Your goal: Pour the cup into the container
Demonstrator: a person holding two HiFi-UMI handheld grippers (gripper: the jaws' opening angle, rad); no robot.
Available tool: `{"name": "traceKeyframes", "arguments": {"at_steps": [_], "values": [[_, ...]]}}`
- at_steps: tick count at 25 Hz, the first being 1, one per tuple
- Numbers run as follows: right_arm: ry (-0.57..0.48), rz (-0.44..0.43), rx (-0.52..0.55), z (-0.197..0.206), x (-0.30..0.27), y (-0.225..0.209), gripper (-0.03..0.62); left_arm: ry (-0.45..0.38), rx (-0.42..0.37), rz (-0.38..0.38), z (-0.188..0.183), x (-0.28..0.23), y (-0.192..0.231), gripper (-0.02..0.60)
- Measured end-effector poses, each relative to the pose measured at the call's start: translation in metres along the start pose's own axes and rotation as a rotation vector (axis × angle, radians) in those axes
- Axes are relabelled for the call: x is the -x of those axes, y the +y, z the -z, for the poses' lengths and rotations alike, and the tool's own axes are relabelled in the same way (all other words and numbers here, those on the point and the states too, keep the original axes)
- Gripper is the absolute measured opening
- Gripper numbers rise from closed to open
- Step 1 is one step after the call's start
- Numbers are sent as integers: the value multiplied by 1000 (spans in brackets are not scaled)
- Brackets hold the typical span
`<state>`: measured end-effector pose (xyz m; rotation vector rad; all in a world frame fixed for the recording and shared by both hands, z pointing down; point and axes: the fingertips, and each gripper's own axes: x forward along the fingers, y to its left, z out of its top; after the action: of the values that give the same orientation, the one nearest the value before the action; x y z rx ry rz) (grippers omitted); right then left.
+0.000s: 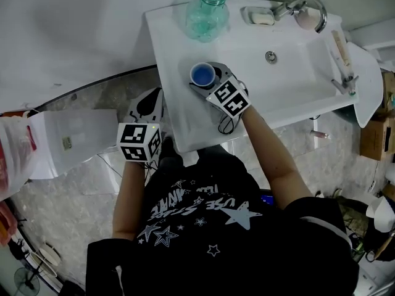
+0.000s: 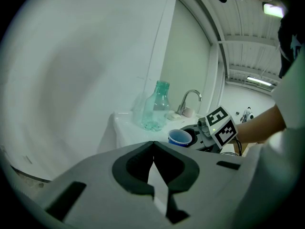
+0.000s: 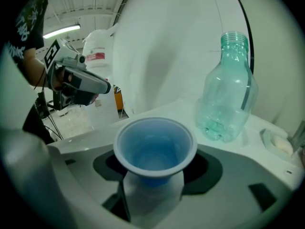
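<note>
While the right gripper [image 3: 155, 168] clasps the small blue plastic cup [image 3: 155, 144] below its rim, its thin wall appears light and crushable, demanding gentle mid-body pressure.

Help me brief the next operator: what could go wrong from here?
1. The bottle has a neck far narrower than the rim of the blue cup, so pouring may spill onto the counter.
2. The bottle stands unheld. The left gripper is shut, empty and away, so a bump could topple it.
</note>
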<state>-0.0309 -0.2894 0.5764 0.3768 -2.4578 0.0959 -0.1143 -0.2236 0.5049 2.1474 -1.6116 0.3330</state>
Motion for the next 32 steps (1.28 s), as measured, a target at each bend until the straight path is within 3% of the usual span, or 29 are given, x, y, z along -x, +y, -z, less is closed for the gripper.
{"name": "traceKeyframes", "arguments": {"at_steps": [6,14,20,30,32], "values": [[11,43,-8,4,2,-1,311,-9,-7,20,-4,2,-1,9],[30,94,-48,8,16,7,369,-36,-8,63,-9,14,0,9],[31,196,-108,11,37,6,408,-42,-30,126,-11,26,-1,9],[-20,430,-220,4,85,25,405,-35,-92,260,-7,52,0,9],[-50,482,-235,-2,98,34,380,-27,-107,303,-1,56,-5,9]]}}
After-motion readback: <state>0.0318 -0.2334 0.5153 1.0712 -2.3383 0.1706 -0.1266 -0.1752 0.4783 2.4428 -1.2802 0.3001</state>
